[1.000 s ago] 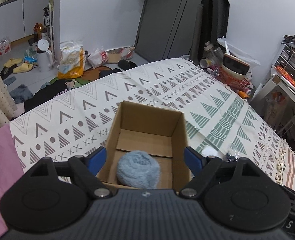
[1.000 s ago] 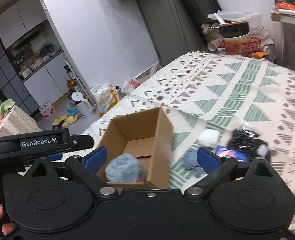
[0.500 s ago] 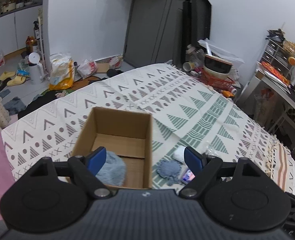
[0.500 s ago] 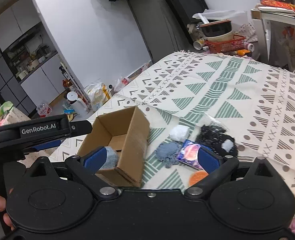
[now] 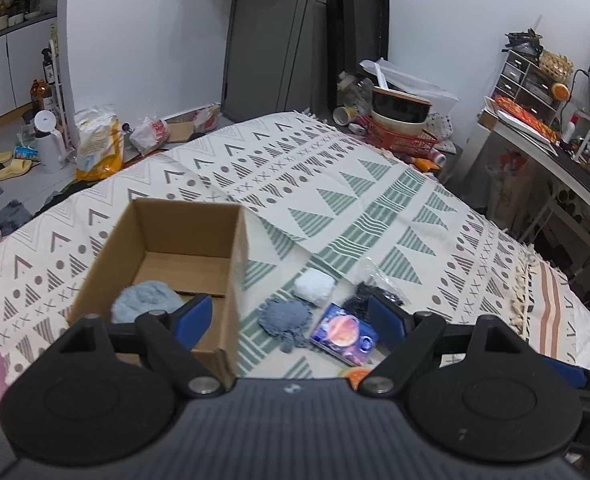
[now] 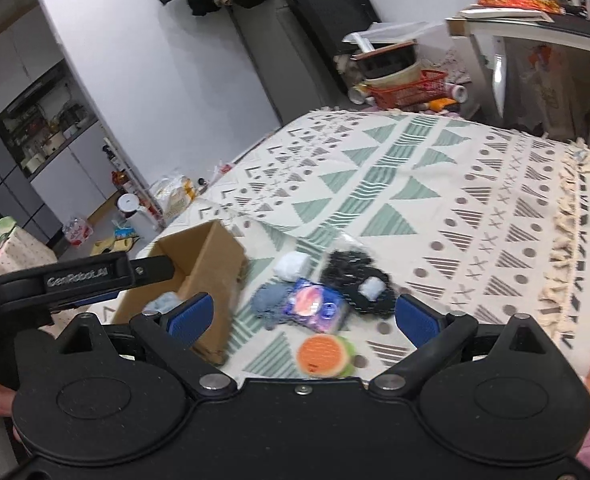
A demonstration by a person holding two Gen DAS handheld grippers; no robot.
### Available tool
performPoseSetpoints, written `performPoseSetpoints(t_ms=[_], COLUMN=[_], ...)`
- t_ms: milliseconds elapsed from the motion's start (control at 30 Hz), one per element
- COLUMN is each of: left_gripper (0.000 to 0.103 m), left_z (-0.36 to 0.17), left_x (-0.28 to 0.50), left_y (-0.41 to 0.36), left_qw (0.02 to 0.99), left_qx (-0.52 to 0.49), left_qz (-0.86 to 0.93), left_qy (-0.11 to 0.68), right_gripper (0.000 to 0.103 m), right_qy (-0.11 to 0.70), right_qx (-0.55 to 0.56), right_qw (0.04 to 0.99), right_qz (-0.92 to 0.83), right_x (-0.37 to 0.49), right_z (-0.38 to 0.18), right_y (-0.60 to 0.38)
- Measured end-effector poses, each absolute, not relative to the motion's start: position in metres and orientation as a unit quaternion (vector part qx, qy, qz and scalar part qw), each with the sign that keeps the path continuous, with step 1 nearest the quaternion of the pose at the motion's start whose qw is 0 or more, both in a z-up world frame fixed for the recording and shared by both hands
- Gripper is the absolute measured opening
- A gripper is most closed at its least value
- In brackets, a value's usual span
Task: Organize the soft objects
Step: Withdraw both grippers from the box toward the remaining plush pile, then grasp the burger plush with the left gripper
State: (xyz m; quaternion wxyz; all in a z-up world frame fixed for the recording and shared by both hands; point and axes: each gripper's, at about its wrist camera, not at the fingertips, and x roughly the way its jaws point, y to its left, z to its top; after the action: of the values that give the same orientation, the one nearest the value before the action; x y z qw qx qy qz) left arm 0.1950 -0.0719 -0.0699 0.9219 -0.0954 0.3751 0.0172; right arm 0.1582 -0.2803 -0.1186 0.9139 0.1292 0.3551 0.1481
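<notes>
Meanwhile, both grippers, left gripper (image 5: 291, 318) and right gripper (image 6: 302, 316), spread wide (nothing pinched) above the patterned blanket (image 5: 355, 208).

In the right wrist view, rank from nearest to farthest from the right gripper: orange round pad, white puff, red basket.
1. orange round pad, on the cloth just ahead of the right gripper.
2. white puff, mid-bed, beside the cardboard box.
3. red basket, beyond the bed's far end.

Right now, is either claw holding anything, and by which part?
Nothing is held. The left claw and right claw are both open, with the soft items lying loose on the bedspread.
</notes>
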Motion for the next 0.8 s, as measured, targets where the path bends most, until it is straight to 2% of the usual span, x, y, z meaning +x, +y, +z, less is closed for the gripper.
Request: performPoseSetpoints(t_ms=[800], left_gripper=[0.084], left_z=[-0.151], left_x=[0.21], left_y=[-0.134], left_qw=[0.885], left_qx=[-0.138], left_qz=[0.004], left_qy=[0.445], right_gripper=[0.098], right_qy=[0.399], right_qx=[0.193], right_qw=[0.89], right_qz=[0.109], right_x=[0.188], right_z=[-0.16], right_y=[-0.337])
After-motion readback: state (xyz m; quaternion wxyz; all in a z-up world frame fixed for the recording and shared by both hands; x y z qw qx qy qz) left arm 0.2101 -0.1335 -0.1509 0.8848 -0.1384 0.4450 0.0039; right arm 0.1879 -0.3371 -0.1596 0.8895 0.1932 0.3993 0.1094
